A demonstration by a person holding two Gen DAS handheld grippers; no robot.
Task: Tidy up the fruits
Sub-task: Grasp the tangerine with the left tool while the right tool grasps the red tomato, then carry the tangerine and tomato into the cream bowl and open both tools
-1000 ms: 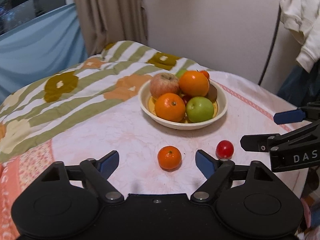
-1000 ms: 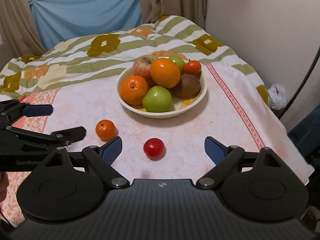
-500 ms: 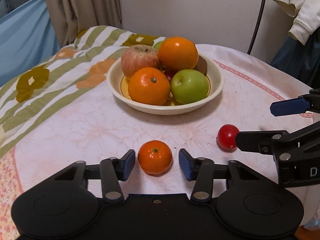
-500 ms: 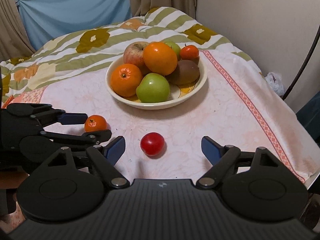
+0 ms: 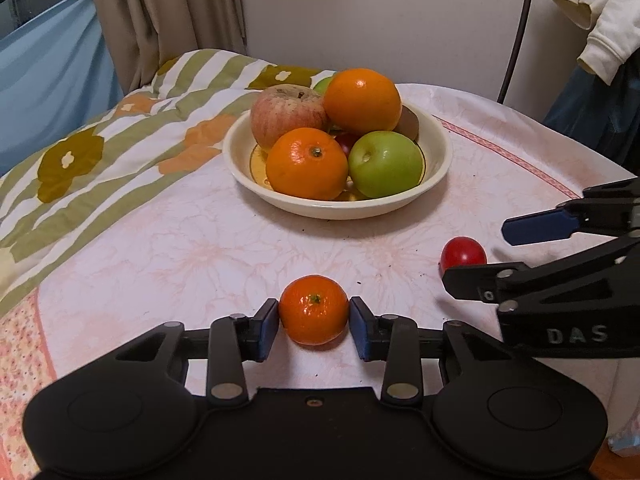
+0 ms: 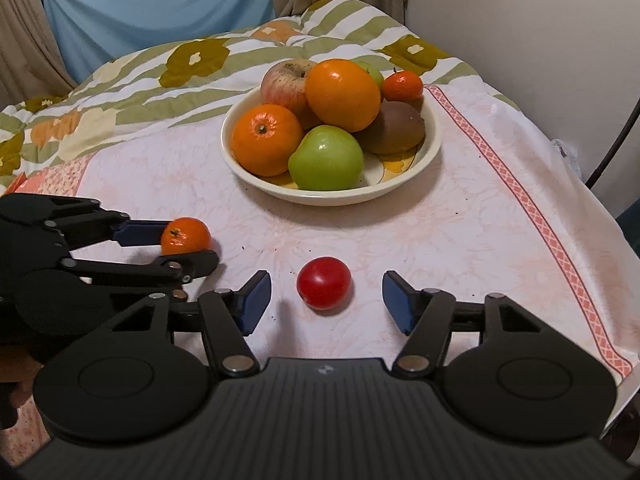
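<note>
A small mandarin lies on the pink tablecloth, and my left gripper is shut on it, both blue pads touching its sides; it also shows in the right wrist view. A red tomato lies on the cloth between the open fingers of my right gripper, touching neither; it also shows in the left wrist view. A cream bowl behind them holds oranges, apples, a kiwi and a small mandarin.
A flowered, green-striped blanket covers the table's left and far side. The cloth's right edge with a pink border drops off. A white garment hangs at the right; a wall stands behind.
My left gripper moved forward around the mandarin and closed until the pads touch it. My right gripper moved closer to the tomato and narrowed somewhat, still open.
</note>
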